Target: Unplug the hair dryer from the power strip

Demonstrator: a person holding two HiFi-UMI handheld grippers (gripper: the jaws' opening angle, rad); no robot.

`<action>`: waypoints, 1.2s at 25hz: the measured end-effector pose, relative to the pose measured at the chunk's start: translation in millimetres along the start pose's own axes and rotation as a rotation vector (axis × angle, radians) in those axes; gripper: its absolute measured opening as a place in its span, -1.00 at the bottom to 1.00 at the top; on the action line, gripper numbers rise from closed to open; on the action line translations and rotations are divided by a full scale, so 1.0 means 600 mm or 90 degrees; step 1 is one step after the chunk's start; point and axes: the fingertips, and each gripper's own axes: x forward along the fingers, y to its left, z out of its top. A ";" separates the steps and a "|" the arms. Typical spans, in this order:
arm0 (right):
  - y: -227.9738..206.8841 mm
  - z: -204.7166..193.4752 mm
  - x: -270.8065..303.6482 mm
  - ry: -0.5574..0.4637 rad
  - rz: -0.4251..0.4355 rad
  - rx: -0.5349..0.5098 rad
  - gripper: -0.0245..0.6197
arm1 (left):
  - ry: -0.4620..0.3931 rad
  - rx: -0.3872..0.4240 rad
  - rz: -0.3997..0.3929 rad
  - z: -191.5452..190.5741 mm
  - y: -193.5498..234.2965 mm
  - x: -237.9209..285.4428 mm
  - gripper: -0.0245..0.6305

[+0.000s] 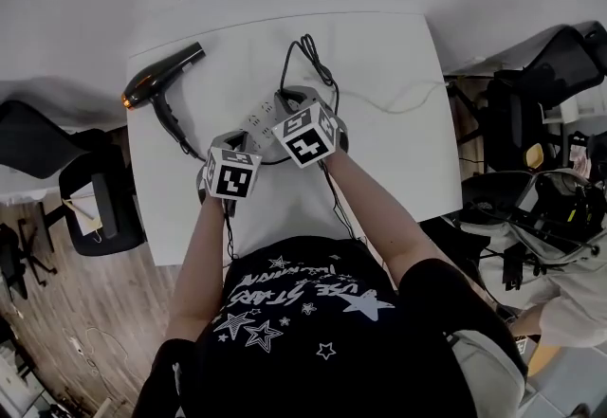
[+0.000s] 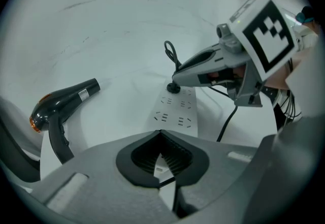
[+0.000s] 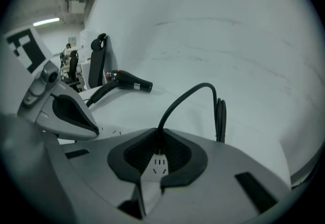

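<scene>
Table (image 1: pixel 398 151) open toward its right edge; hair dryer (image 1: pixel 161 84) bars the far left corner, looped cord (image 1: pixel 313 58) the far edge; left gripper (image 3: pixel 94 130), and right gripper (image 2: pixel 175 81) clamping the plug (image 2: pixel 173 87), crowd mid-table.

Black T-shirt (image 1: pixel 313 312), white stars, apparently short-sleeved, grey left gripper (image 2: pixel 161 134), right gripper (image 3: pixel 158 134), black-and-white marker cubes (image 1: pixel 233 175)

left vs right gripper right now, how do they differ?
The left gripper is closed at the near end of the power strip; the right gripper is closed on the black plug at its far end. A black cord rises from between the right gripper's jaws; the left gripper's jaws show white strip. Both point down at the white table.
</scene>
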 end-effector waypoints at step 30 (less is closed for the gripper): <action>-0.007 -0.005 -0.009 -0.029 0.040 0.029 -0.77 | 0.034 0.097 0.059 0.001 -0.010 0.003 -0.90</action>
